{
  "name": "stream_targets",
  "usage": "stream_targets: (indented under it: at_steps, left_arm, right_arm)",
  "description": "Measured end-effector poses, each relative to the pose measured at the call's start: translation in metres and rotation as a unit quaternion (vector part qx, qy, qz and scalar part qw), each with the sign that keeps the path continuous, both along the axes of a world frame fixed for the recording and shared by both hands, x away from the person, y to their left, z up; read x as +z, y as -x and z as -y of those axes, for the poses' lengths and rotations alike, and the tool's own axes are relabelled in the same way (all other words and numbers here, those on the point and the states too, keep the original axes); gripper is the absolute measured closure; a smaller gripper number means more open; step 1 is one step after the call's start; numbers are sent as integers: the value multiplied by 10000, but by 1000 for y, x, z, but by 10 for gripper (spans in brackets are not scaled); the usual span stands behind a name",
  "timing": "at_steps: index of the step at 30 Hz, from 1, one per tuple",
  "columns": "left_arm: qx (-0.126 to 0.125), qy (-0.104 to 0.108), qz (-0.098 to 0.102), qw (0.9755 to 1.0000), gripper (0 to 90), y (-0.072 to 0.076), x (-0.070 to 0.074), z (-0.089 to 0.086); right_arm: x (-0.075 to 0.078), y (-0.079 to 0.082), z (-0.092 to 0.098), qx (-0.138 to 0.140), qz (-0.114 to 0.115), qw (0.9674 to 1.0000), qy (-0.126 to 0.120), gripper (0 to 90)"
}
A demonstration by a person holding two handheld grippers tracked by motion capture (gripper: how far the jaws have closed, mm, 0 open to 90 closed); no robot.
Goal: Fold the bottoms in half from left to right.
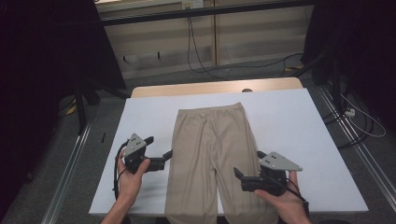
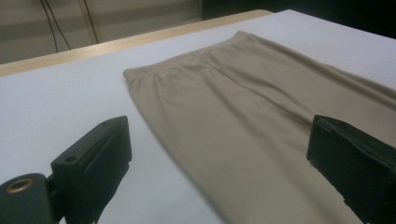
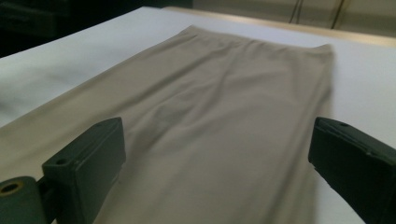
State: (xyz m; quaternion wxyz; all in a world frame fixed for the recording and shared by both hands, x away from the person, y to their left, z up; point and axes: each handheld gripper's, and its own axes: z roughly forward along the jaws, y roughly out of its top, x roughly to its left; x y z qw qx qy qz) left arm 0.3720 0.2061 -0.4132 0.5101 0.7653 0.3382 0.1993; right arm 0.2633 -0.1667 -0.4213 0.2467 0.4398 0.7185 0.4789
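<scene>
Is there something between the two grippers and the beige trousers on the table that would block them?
Nothing visible does. The beige trousers lie flat on the white table. The open left gripper hovers at their left edge, the open right gripper over the right leg.

White-topped table (image 1: 289, 121) with wooden far edge. Grey floor (image 1: 261, 72) behind, black cables (image 1: 196, 56) trailing across it. Pale panelled wall (image 1: 252, 35). Dark curtains (image 1: 46, 56) both sides; dim lighting.

Beige trousers (image 1: 212, 154) are laid flat on the white table (image 1: 289, 121), waistband towards the far edge, legs side by side (a narrow gap is seen between them) and reaching the near edge.
</scene>
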Motion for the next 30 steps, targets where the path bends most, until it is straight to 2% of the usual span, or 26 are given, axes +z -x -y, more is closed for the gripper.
stream_targets:
  at_steps: [2, 4, 6, 7, 8, 9, 10, 13, 14, 16, 17, 19, 20, 21, 22, 23, 25, 27, 28, 30]
  left_arm:
    - [25, 81, 165, 9998, 67, -11, 3, 4]
    - [133, 154, 157, 9997, 67, -24, 4, 8]
    - [115, 221, 51, 9997, 68, -38, 4, 11]
    - [161, 209, 66, 9996, 68, -44, 4, 13]
    - [223, 103, 122, 9996, 67, -53, 4, 16]
    - [223, 103, 122, 9996, 68, -53, 4, 16]
    - [238, 231, 132, 9994, 68, -63, 3, 19]
    - [189, 269, -24, 9995, 71, -74, 1, 19]
    - [189, 269, -24, 9995, 71, -74, 1, 19]
    - [191, 280, -176, 9993, 69, -75, -4, 17]
    - [191, 280, -176, 9993, 66, -75, -4, 17]
    - [103, 211, -199, 9995, 62, -73, -4, 17]
    - [126, 201, -173, 9996, 59, -71, -5, 17]
    - [126, 201, -173, 9996, 59, -71, -5, 17]
    - [94, 169, -167, 9997, 59, -71, -6, 18]
    - [80, 134, -148, 9998, 59, -71, -7, 19]
    - [92, 144, -235, 9996, 59, -71, -10, 20]
    - [78, 119, -237, 9996, 59, -71, -10, 20]
    - [82, 125, -246, 9996, 58, -71, -10, 20]
    - [49, 98, -253, 9996, 57, -70, -11, 21]
  right_arm:
    - [6, -1, -15, 251, -109, 9996, 53, 91]
    - [11, -4, -30, 477, -151, 9987, 77, 111]
    - [16, -6, -46, 705, -180, 9972, 160, 111]
    - [17, -7, -54, 824, -197, 9963, 157, 112]
    - [16, -8, -61, 931, -222, 9953, 119, 120]
    - [16, -9, -67, 1003, -255, 9946, 81, 137]
    - [14, -11, -76, 1162, -374, 9925, 109, 166]
    - [9, -12, -97, 1299, -573, 9895, 260, 191]
    - [6, -12, -107, 1393, -667, 9877, 238, 191]
    - [0, -12, -121, 1604, -727, 9831, 492, 198]
    - [0, -12, -121, 1604, -727, 9831, 492, 198]
    - [-7, -13, -138, 1841, -848, 9776, 570, 215]
    - [-9, -14, -143, 1897, -872, 9762, 590, 217]
    - [-9, -14, -143, 1897, -872, 9762, 590, 217]
    - [-10, -14, -147, 1950, -934, 9746, 587, 203]
    - [-9, -13, -154, 2061, -1036, 9714, 567, 208]
    - [-9, -10, -172, 2260, -1009, 9670, 608, 266]
    - [-10, -8, -176, 2284, -1027, 9660, 634, 273]
    - [-13, -5, -189, 2340, -1086, 9619, 903, 397]
    - [-19, -3, -198, 2400, -1196, 9586, 958, 425]
